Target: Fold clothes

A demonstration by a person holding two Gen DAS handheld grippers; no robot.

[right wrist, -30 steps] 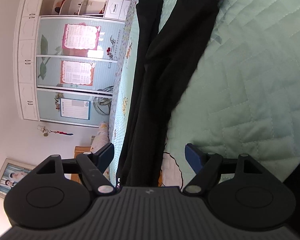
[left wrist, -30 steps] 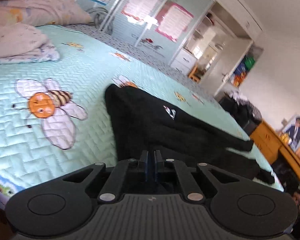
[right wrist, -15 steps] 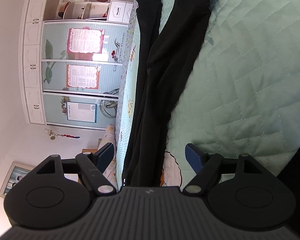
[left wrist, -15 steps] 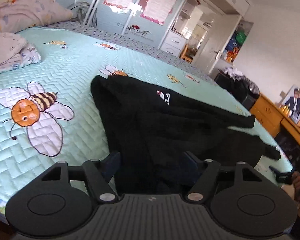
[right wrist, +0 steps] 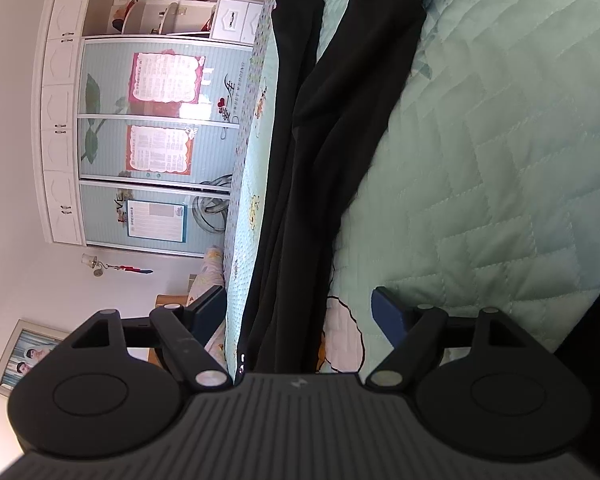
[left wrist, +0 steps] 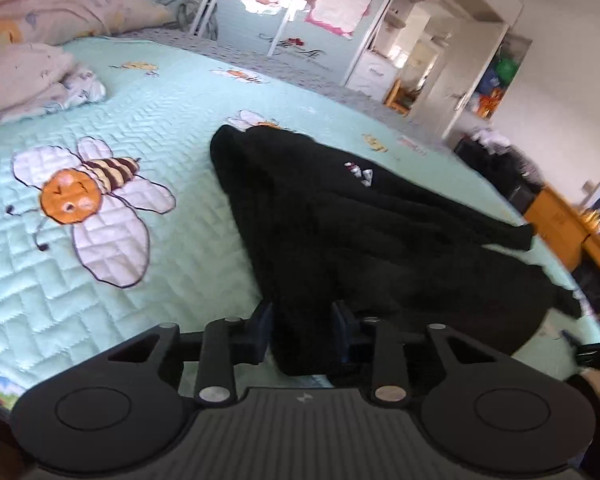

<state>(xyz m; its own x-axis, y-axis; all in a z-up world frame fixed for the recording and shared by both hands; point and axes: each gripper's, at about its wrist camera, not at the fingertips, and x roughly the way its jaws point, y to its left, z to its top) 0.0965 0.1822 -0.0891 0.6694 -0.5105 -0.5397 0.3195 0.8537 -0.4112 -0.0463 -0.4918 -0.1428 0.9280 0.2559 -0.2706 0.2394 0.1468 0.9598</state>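
Black fabric between the fingers of the left gripper (left wrist: 302,330): near corner of the black garment (left wrist: 360,232), lying on the mint quilted bedspread (left wrist: 172,152). Jaws narrow and closing, fingers (left wrist: 260,330) flanking the corner; contact with the pads not clear from this view. Left of those fingers and a little ahead, a large quilted bee (left wrist: 88,208) stitched into the cover. Straight ahead, the garment spreading wide and flat, a small white logo (left wrist: 360,172) on top, a sleeve or leg running off to the right. Farther left, folded pale bedding (left wrist: 32,80) and a pillow (left wrist: 60,4). Beyond the bed, sliding wardrobe doors (left wrist: 300,12) with pink posters.

Right gripper (right wrist: 296,312) rolled on its side, jaws wide apart, nothing pinched. Between the fingers, the same black garment (right wrist: 320,160) running away in long folds along the bed edge; one finger (right wrist: 388,312) over the mint bedspread (right wrist: 500,140), the other (right wrist: 208,308) off the side of the bed. Beyond, the wardrobe doors (right wrist: 148,132) and, nearer that outer finger, a framed picture (right wrist: 24,356) on the wall.
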